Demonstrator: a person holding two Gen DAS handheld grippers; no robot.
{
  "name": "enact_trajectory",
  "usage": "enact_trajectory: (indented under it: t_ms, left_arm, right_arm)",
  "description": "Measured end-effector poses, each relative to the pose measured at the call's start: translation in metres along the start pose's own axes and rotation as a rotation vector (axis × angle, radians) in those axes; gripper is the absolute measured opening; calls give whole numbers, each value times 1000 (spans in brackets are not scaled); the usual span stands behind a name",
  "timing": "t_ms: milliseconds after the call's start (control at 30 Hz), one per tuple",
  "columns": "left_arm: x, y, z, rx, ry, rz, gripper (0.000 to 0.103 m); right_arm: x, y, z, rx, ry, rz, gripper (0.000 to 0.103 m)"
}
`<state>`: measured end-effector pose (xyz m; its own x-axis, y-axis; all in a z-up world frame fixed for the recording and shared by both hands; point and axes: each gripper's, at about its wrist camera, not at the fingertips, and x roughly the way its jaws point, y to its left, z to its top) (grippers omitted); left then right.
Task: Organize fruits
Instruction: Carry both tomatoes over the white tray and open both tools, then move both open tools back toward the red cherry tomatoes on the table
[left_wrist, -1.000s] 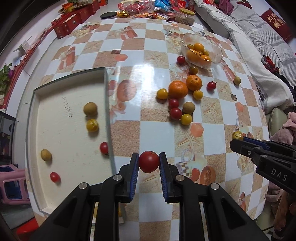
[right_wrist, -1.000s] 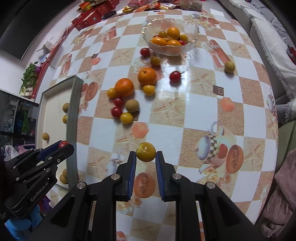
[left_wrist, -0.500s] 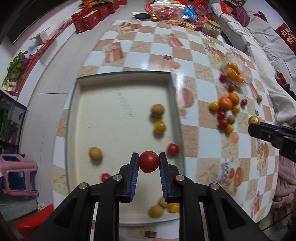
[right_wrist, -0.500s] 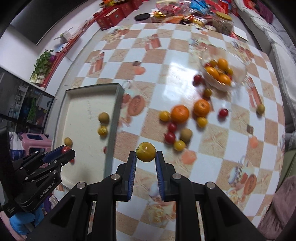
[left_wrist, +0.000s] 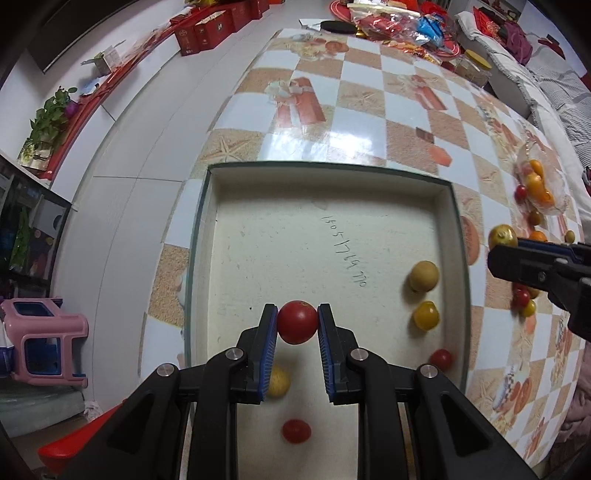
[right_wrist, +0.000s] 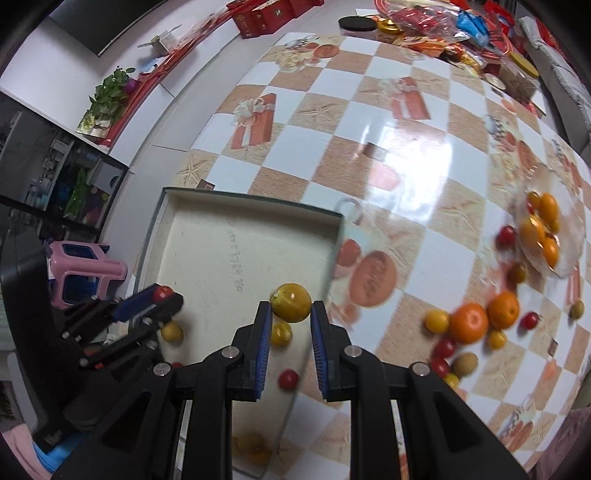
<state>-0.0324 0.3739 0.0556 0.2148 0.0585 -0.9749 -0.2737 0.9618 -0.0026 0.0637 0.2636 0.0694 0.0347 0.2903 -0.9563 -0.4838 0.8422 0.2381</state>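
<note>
Checked tablecloth surrounds the shallow tray (left_wrist: 207, 258), over which the left gripper (left_wrist: 297, 322) pinches a red tomato (left_wrist: 297, 322); the right gripper (right_wrist: 291, 308) clamps a yellow fruit (right_wrist: 291, 302) above the tray's edge. Released from this height, either could roll or bounce out. Fruits beneath the fingers (left_wrist: 267, 354) are partly hidden, and those by the glass bowl (right_wrist: 565, 258) blurred.

Glass bowl (right_wrist: 546, 236) blurred, edge-cropped.

your glossy checkered vinyl tablecloth (right_wrist: 369, 122) glares; the shallow cream tray (left_wrist: 295, 206) looks matt; the clear glass bowl (right_wrist: 569, 258) shines.
</note>
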Motion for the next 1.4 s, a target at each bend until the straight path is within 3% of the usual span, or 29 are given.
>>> enact_trajectory:
  t_ms: [333,633,667,733,767,800,967,1067,1200,1400]
  left_arm:
    - [32,6,6,-1,14,33,23]
    - [35,8,3,-13,8,-3,25]
    - [35,9,3,-14,10,-11,29]
    - [32,10,1,-18,-2,-1,83]
    - [29,11,-1,-20,-24,15,87]
    - [23,13,-3,-25,-63,30,87]
    - [19,19,-14,-35,-36,20,87]
    - [8,18,-23,-29,-32,23,87]
    - [-10,2,-30,7,-32,14,87]
    - [-30,-59,-36,122,-35,-21,87]
  right_arm:
    - [55,5,24,-8,74,-18,23]
    - [83,13,22,-42,125,-38,24]
    - [83,13,22,-43,123,-39,24]
    - [84,14,22,-44,128,-34,30]
    - [83,15,21,-48,126,-35,37]
    - [83,16,21,-49,123,-32,47]
    - [65,23,22,-56,58,-12,83]
    - [47,18,22,-14,15,17,83]
    - [23,-5,12,35,-19,-10,83]
    - [-8,-67,-27,151,-24,-36,83]
